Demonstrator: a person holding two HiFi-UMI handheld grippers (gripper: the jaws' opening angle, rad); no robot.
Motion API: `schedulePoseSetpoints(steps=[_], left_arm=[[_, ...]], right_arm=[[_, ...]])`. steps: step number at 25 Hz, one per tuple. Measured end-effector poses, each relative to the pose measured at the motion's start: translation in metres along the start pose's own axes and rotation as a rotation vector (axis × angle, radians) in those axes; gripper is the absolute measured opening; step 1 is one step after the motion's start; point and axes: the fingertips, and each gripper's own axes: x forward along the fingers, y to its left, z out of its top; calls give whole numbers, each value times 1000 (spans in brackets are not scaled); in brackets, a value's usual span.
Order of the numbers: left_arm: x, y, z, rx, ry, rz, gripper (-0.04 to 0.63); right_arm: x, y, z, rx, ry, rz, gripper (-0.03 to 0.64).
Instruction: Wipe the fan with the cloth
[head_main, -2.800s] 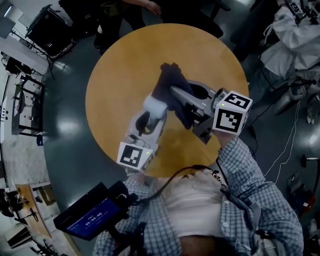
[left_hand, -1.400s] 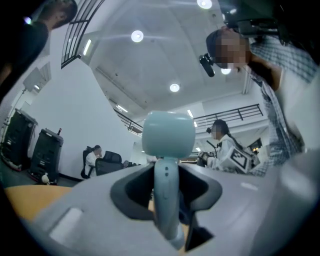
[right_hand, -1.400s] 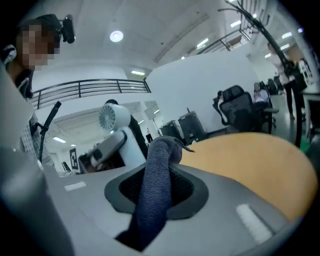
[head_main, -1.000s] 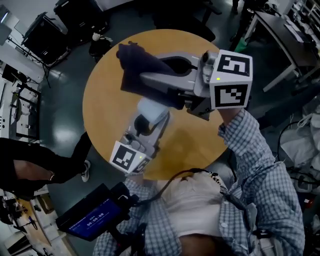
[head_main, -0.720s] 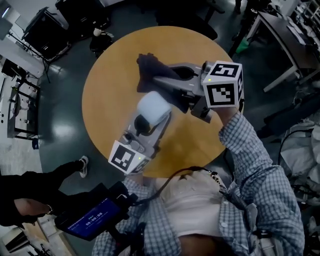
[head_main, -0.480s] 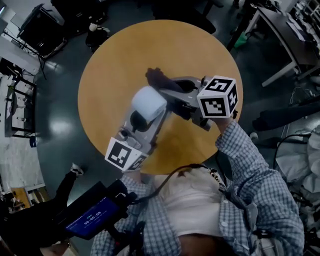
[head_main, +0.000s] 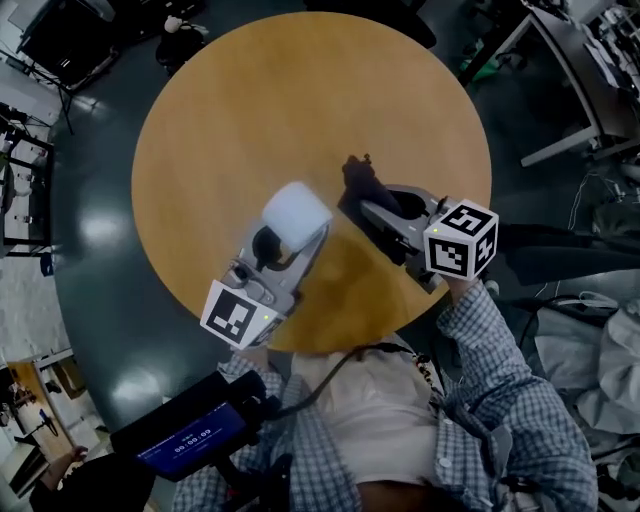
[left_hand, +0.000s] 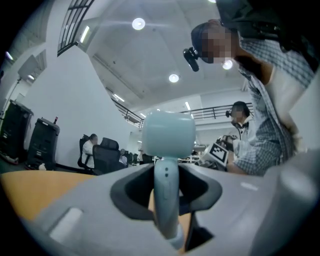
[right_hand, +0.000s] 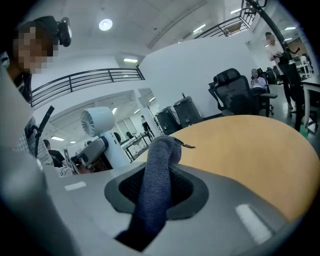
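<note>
A small white handheld fan (head_main: 296, 212) is held above the round wooden table (head_main: 250, 100); my left gripper (head_main: 292, 238) is shut on its handle. In the left gripper view the fan's pale head (left_hand: 168, 134) stands upright over the handle (left_hand: 166, 200), which sits between the jaws. My right gripper (head_main: 375, 208) is shut on a dark blue cloth (head_main: 360, 183), just right of the fan and apart from it. In the right gripper view the cloth (right_hand: 157, 182) sticks up from between the jaws, and the fan (right_hand: 97, 121) shows at the left.
A device with a blue screen (head_main: 185, 440) hangs at the person's waist. A desk (head_main: 560, 80) stands on the dark floor at the upper right. Black office chairs (right_hand: 235, 92) and seated people are beyond the table.
My right gripper has come down from high over the table with the cloth and now sits low beside the fan. The left gripper with the fan has shifted only slightly.
</note>
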Motion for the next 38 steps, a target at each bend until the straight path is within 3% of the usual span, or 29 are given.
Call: schedulePoseSetpoints(steps=[9, 17, 21, 25, 29, 38], left_arm=[[8, 21, -59, -37, 98, -39, 138], [13, 30, -99, -58, 127, -70, 138], [10, 30, -114, -50, 148, -77, 138], [17, 35, -124, -54, 165, -65, 138], [7, 38, -129, -50, 179, -51, 138], [7, 37, -142, -22, 216, -62, 140]], right_arm=[[31, -20, -64, 69, 145, 7, 86], [47, -34, -108, 45, 229, -14, 86], [45, -47, -118, -48, 257, -83, 87], [39, -63, -115, -284, 317, -172, 89], [46, -58, -114, -424, 356, -209, 95], [44, -74, -116, -437, 332, -252, 121]])
